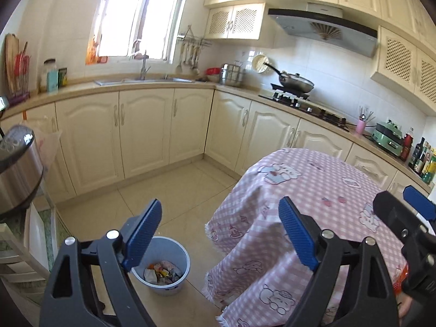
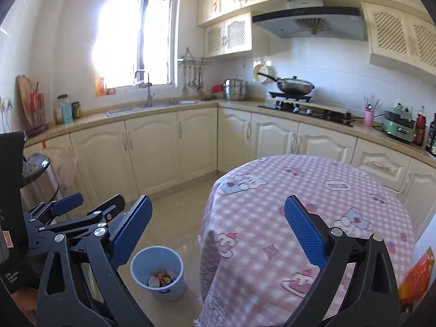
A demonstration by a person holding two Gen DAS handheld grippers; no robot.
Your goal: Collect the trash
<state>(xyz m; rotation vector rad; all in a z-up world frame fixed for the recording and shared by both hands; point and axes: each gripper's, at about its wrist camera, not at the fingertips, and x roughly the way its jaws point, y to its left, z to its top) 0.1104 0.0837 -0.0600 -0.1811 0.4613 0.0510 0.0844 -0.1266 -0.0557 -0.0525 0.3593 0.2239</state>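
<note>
Both grippers, left [image 1: 220,234] and right [image 2: 218,231], agape and empty; wrappers in blue bin [image 1: 174,248]; orange packet [image 2: 417,275] left on table [image 2: 313,190].

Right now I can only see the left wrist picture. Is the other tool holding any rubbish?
Observer: No. The right wrist view shows the right gripper with its jaws wide apart and nothing between them.
Operator: Is there anything on the table to pick up?
Observer: An orange packet shows by the right edge of the pink tablecloth. In your view the other tool hides most of it.
Operator: What does my own tool look like from there?
Observer: The left gripper is at the left of that view, and beside it is a black box printed "Data Acquisition System".
</note>
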